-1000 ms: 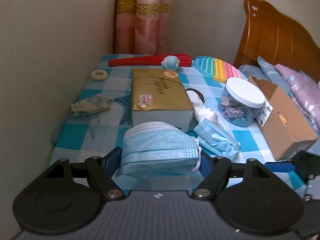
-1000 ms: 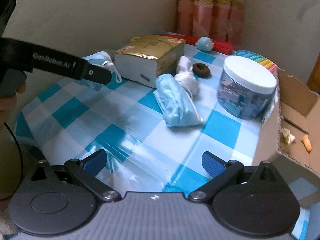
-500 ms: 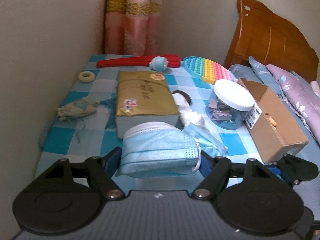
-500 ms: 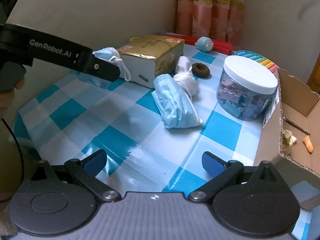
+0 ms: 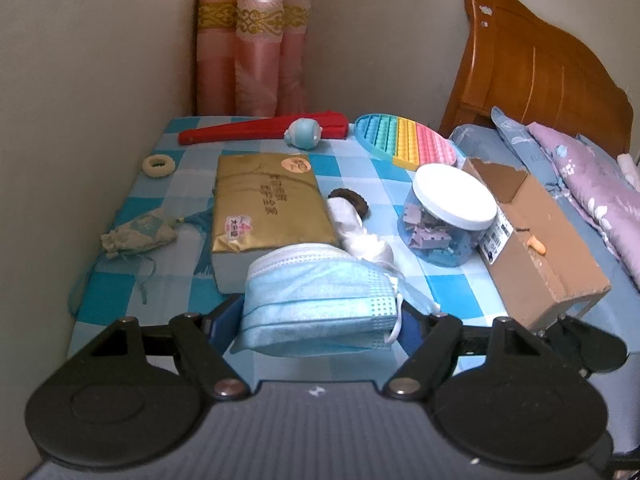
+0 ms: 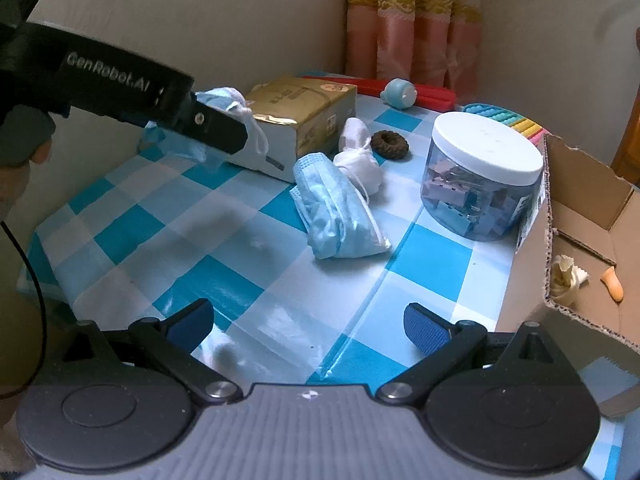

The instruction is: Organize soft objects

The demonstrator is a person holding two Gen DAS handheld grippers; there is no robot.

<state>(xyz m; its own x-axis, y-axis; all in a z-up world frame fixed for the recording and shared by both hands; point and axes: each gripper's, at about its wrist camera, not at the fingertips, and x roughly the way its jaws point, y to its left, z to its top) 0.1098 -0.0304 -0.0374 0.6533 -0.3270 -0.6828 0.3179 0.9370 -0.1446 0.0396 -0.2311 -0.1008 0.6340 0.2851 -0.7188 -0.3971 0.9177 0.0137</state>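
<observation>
My left gripper (image 5: 320, 316) is shut on a light blue face mask (image 5: 316, 300), which spans the gap between its blue pads and hangs above the checked tablecloth. The right wrist view shows that gripper (image 6: 216, 132) from the side, with the mask (image 6: 218, 98) bunched in it. A second blue mask (image 6: 340, 208) lies crumpled on the cloth, touching a white cloth bundle (image 6: 360, 156) and near a brown hair tie (image 6: 389, 142). Lower down near the table's front, my right gripper (image 6: 308, 324) stands open with nothing between its fingers.
A torn cardboard box (image 6: 528, 272) at the right holds small items. A white-lidded jar (image 6: 480, 176) stands beside it and a gold packet (image 5: 268, 200) lies mid-table. A grey-green pouch (image 5: 138, 232), cream ring (image 5: 157, 166), red fan (image 5: 240, 132) and rainbow pop toy (image 5: 404, 140) lie further back.
My left gripper has lifted and drawn back with the mask still in it, moving rightward in the right wrist view. The right gripper has stayed put.
</observation>
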